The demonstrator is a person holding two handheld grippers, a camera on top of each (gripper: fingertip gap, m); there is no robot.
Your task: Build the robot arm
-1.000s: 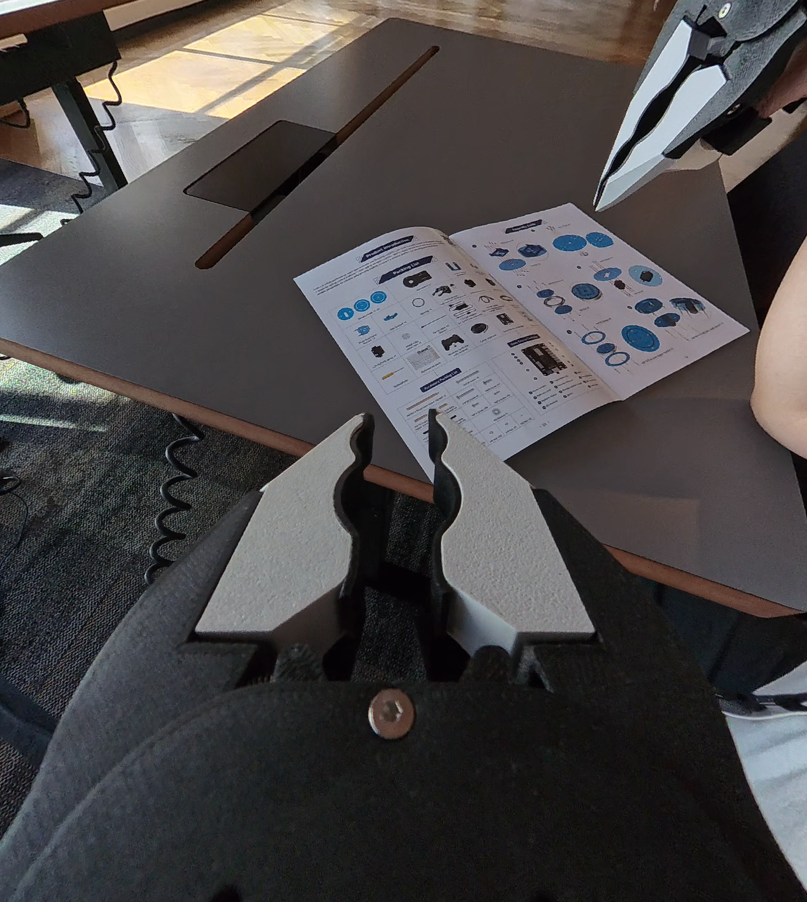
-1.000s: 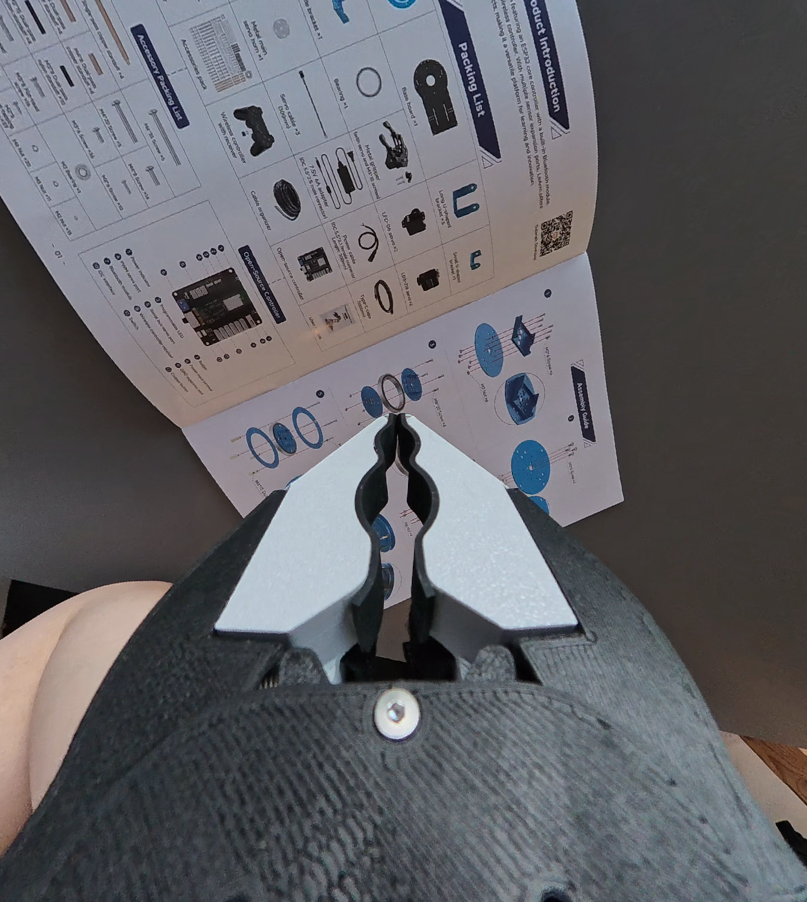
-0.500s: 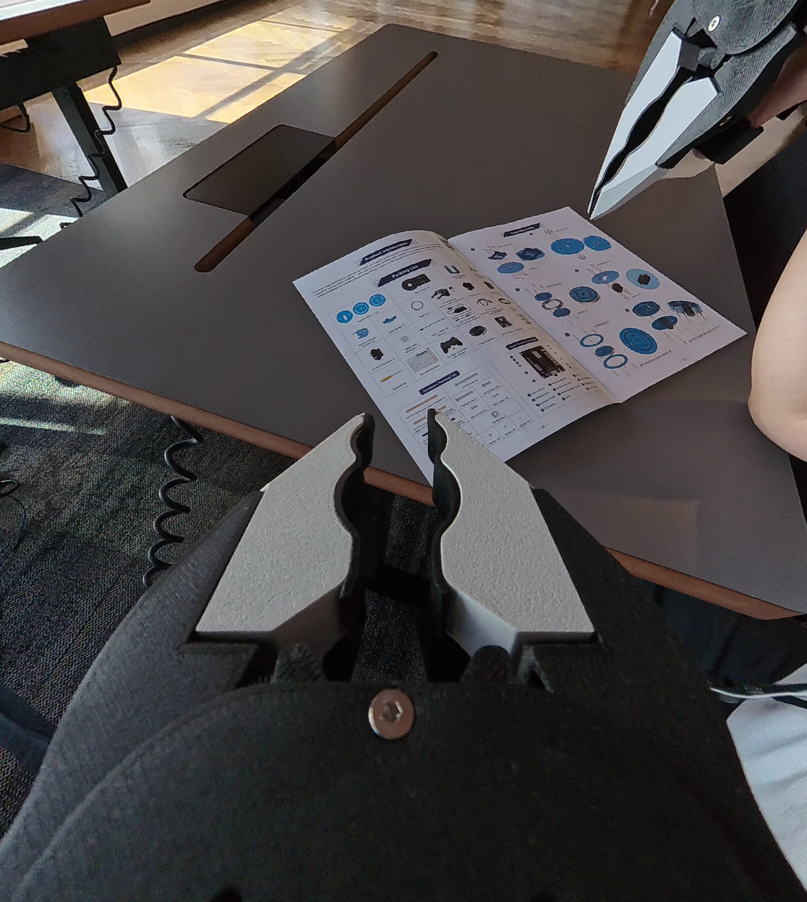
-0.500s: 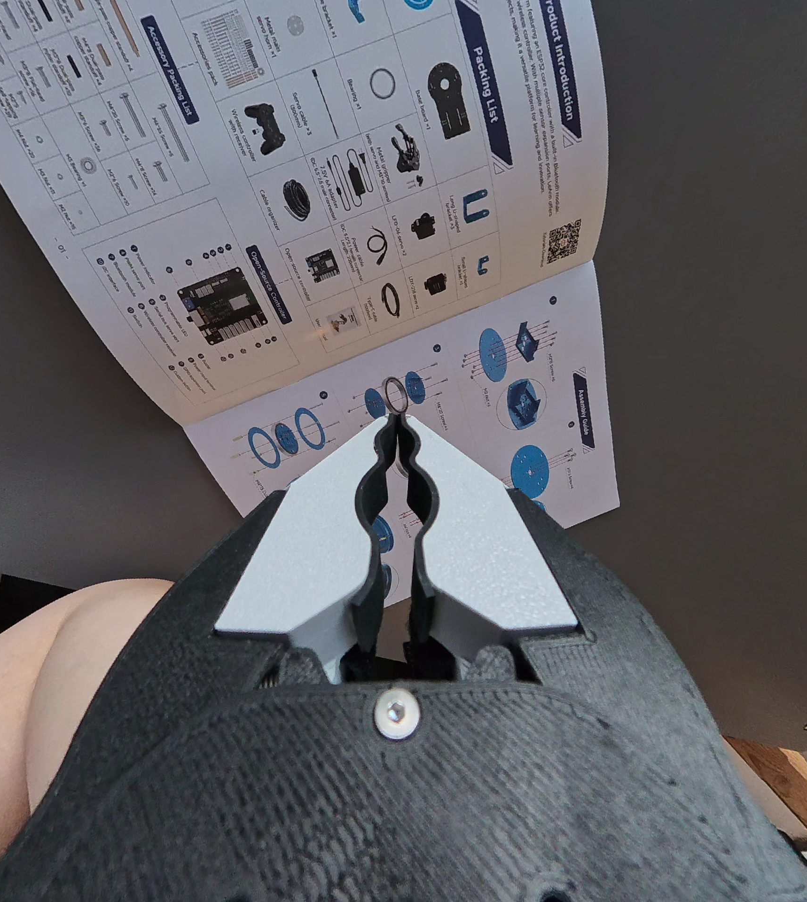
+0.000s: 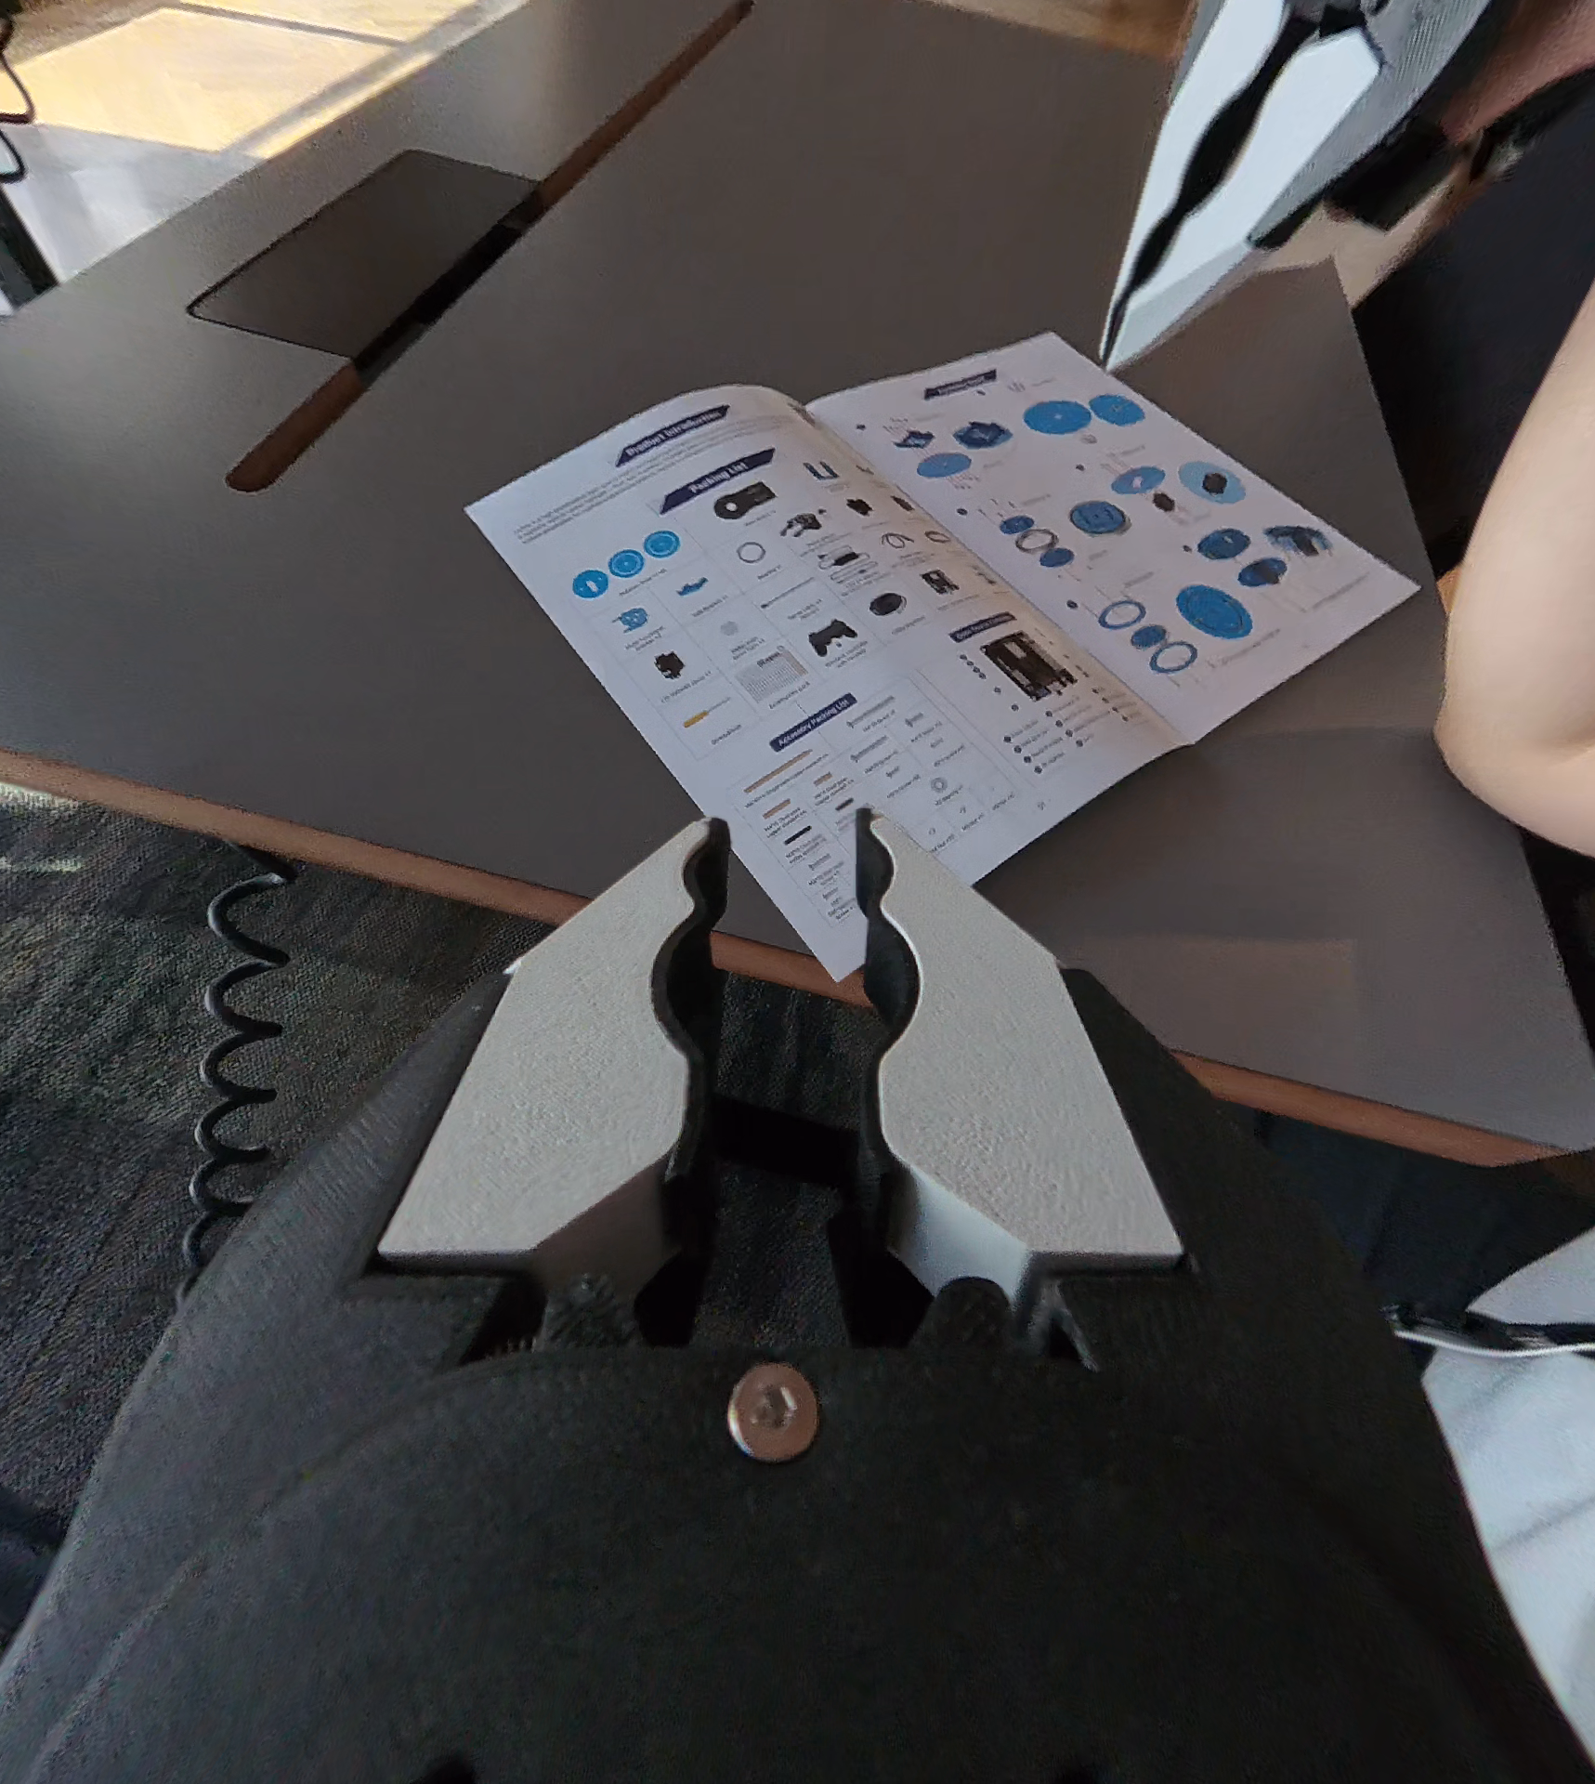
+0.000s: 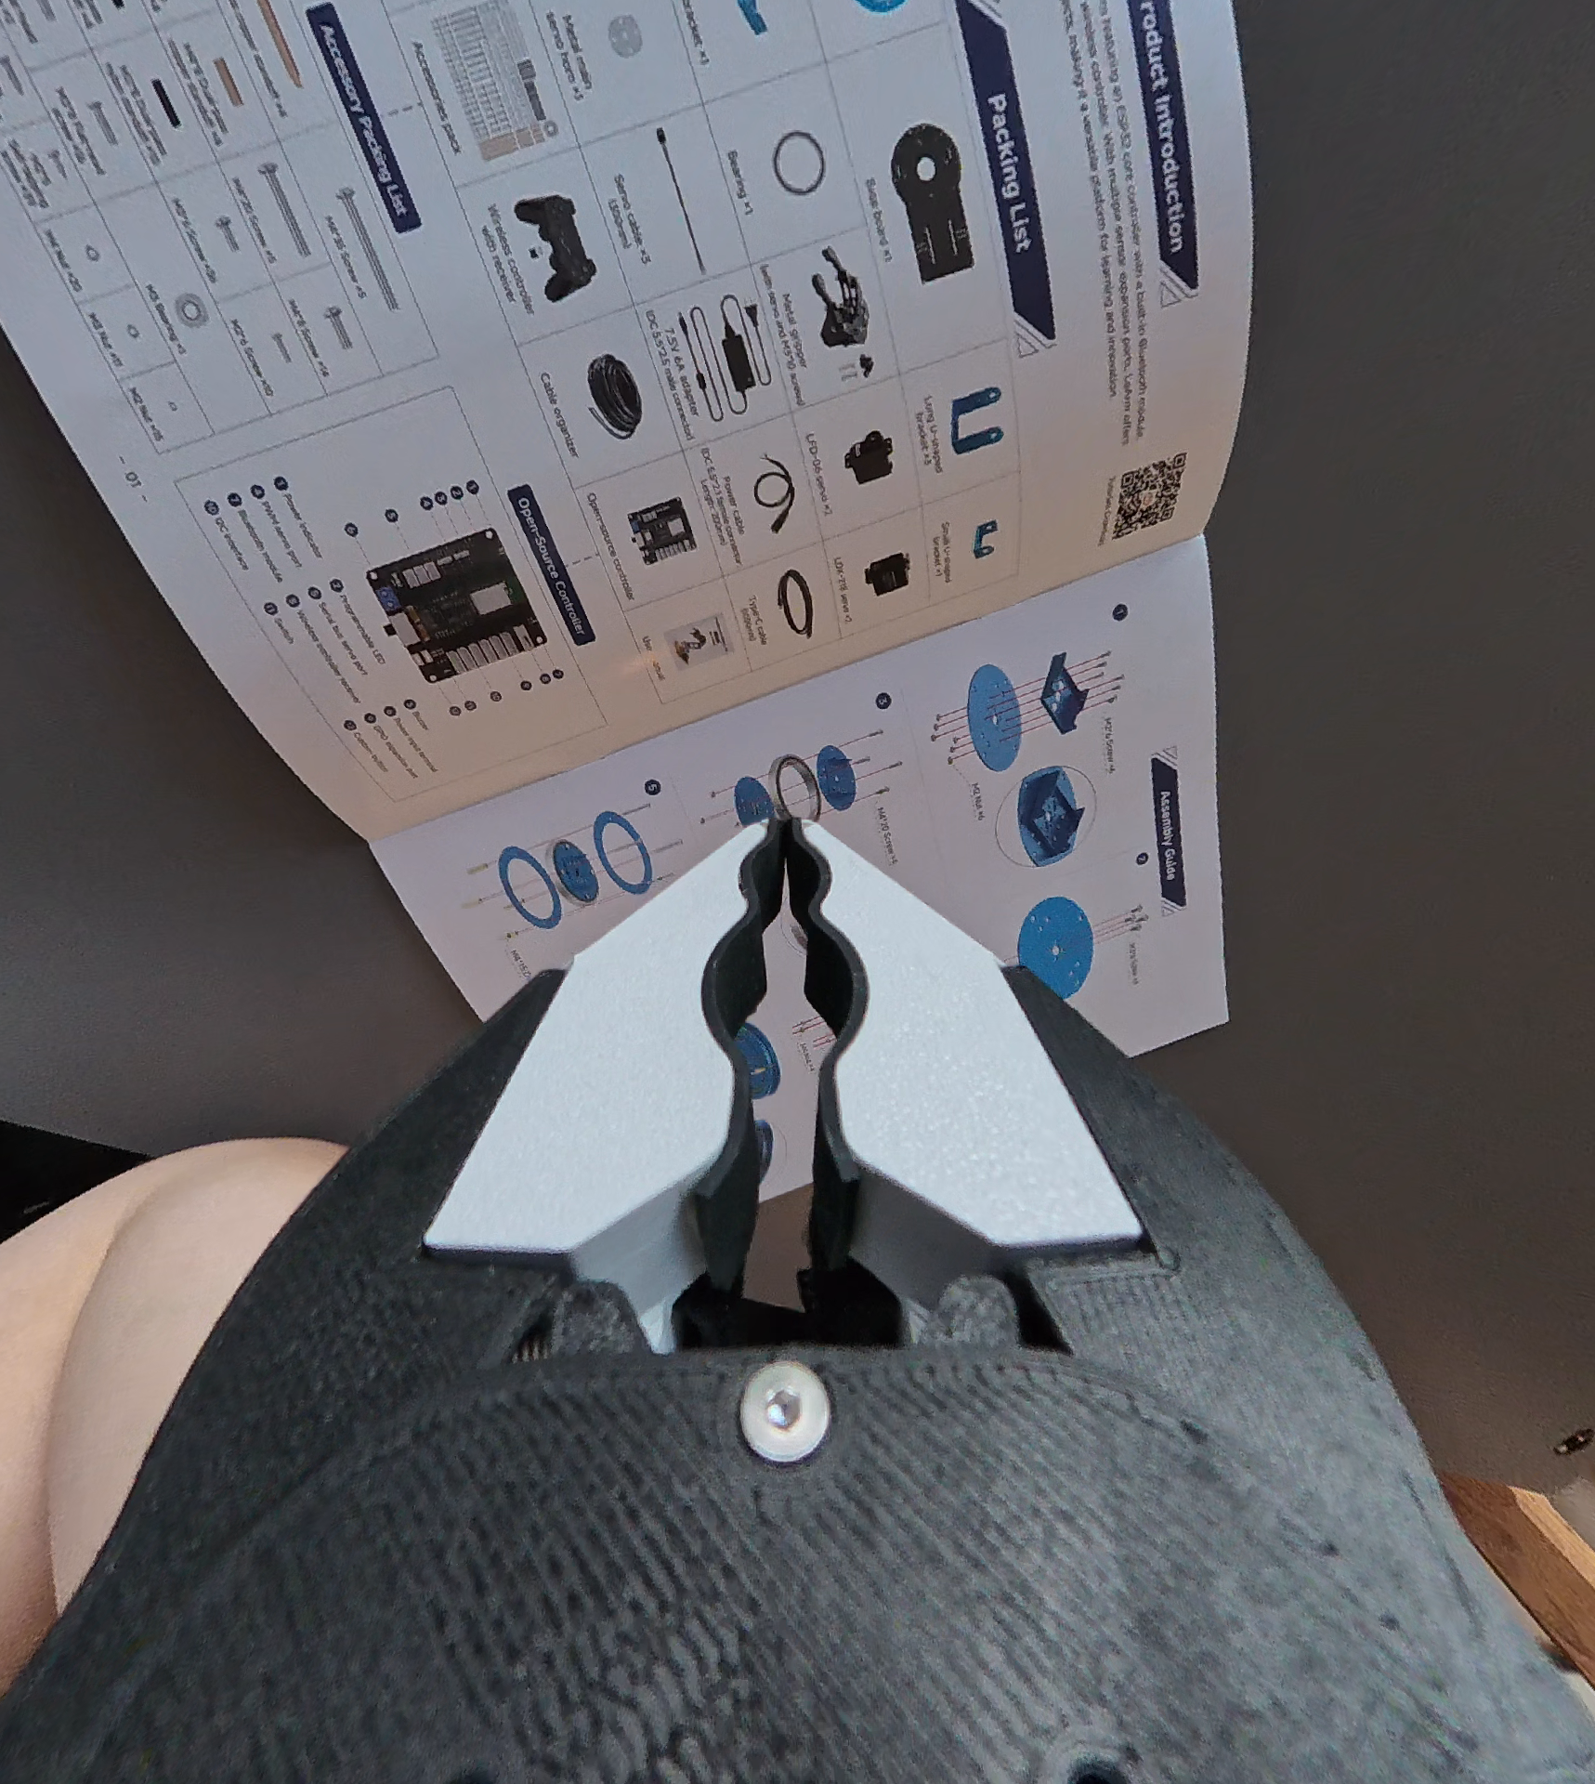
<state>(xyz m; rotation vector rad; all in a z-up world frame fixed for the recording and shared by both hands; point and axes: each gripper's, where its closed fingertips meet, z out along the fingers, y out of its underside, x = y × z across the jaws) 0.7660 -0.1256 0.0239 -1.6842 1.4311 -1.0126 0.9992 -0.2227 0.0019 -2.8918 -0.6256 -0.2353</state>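
Observation:
An open white booklet (image 5: 870, 599) with blue and black pictures lies flat on a dark grey table (image 5: 291, 579). My left gripper (image 5: 791, 828) is open and empty. It is held off the table's near edge, with its tips pointing at the booklet's near corner. My right gripper (image 6: 788, 832) is shut and empty and hovers over the booklet's (image 6: 677, 386) lower page. In the left wrist view the right gripper (image 5: 1112, 352) points down at the booklet's far corner. Whether it touches the paper I cannot tell.
A person's bare arm (image 5: 1565, 627) rests at the table's right edge and also shows in the right wrist view (image 6: 50, 1303). The table has a cable slot with a dark flap (image 5: 359, 251). A coiled black cable (image 5: 233, 1043) hangs over grey carpet (image 5: 50, 965). There is about 25 cm between the tips of the two grippers.
My left gripper has moved closer to the table, so the booklet looks larger. The right gripper stays shut over the same page and has hardly shifted.

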